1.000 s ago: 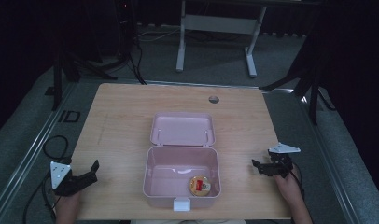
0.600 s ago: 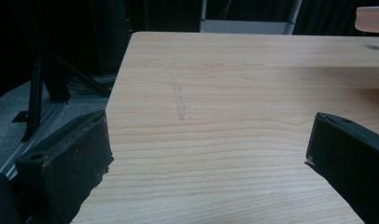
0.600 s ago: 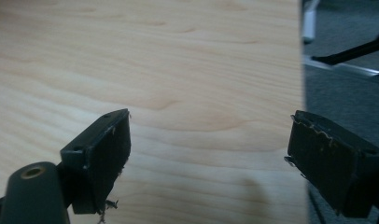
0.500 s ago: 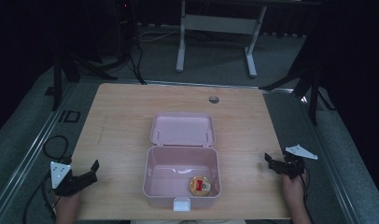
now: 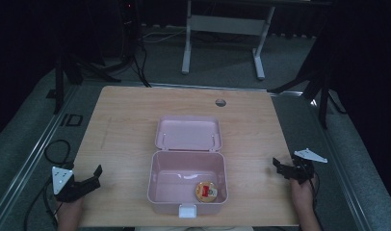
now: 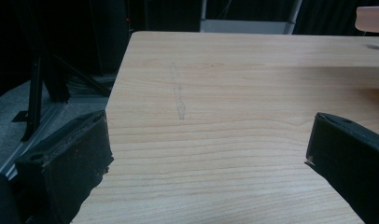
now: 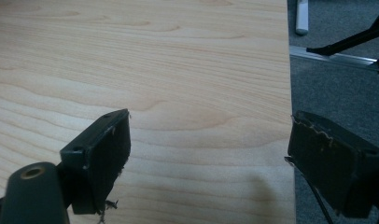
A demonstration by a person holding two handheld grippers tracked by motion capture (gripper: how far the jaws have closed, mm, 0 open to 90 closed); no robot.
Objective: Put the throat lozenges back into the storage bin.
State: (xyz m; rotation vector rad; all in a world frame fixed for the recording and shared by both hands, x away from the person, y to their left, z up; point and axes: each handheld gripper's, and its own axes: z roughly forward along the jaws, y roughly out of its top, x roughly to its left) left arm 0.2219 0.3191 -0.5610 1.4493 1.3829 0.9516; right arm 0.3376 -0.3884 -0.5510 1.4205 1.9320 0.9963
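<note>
1. the left gripper (image 5: 90, 179) sits at the counter's (image 5: 121, 120) near-left corner, exactly where it was a second ago, its fingers (image 6: 66, 163) spread wide with only bare wood between them.
2. the pink box (image 5: 188, 185) stands open mid-counter, lid laid back, with a round orange item (image 5: 206, 191) in its front-right corner; neither has shifted.
3. the right gripper (image 5: 286, 169) has drawn back from the box to the counter's right edge, fingers (image 7: 101, 156) wide apart and holding nothing.
4. judging from that retreat, the item looks already placed; closing the lid seems the likely remaining step.
</note>
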